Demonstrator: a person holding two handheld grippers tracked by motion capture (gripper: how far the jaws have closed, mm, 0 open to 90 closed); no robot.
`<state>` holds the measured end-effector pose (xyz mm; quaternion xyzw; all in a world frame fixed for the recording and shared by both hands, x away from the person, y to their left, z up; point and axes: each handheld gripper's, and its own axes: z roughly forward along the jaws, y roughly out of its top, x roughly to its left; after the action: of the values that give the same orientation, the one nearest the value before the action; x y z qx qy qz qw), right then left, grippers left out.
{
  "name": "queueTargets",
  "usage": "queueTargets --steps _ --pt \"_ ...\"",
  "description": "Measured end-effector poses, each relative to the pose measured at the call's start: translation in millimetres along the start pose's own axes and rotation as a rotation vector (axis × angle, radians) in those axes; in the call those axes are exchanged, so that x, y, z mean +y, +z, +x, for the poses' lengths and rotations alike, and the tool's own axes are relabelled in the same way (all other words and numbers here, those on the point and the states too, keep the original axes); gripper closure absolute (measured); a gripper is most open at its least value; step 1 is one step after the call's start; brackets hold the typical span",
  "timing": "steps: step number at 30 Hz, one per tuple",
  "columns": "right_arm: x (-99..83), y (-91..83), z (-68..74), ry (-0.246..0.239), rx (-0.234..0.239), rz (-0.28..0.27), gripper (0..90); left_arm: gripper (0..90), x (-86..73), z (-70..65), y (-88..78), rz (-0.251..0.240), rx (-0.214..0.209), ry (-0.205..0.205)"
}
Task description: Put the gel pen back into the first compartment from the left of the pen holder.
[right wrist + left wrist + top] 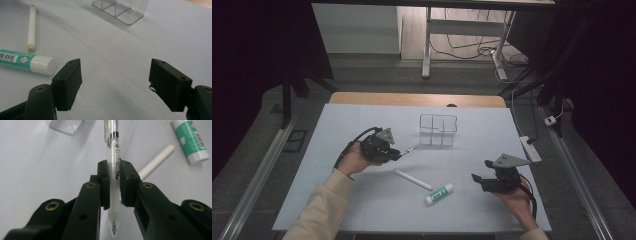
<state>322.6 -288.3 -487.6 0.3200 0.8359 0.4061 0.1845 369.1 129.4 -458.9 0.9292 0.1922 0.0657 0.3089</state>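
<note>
Black jaws of the left gripper [113, 186] sit clamped on a clear pen [113, 170], pads squeezing the barrel roughly mid-length, writing tip toward the camera, clip end pointing away. In the high view the left gripper [398, 155] holds that pen [410, 148] off the desk [362, 120], its far end aimed at the clear divided organizer [438, 129] just beyond. Pen looks light, stiff, smooth plastic, so likely slippery and prone to pivoting between flat pads; the mid-barrel hold looks about balanced, and a grip nearer the frosted sleeve by the tip would probably slip less. Right gripper [115, 82] hangs wide apart with nothing between its jaws, low over the desk near the right edge [479, 175]. White stick [412, 179] and green-and-white glue stick [439, 193] lie flat between the two hands, close together but not touching; both are light and round, so they will probably roll if nudged.
</note>
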Motion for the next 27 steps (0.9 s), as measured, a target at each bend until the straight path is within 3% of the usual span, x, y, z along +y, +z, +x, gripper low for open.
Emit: queueTargets --steps 11,27 --pt "1.6 -1.2 0.9 -0.007 0.0 -0.007 26.0 79.2 7.3 -8.1 0.8 -0.007 -0.012 0.026" --pt "8.2 1.0 9.0 -0.035 0.023 -0.026 26.1 79.2 25.2 -26.3 16.4 0.016 -0.04 0.081"
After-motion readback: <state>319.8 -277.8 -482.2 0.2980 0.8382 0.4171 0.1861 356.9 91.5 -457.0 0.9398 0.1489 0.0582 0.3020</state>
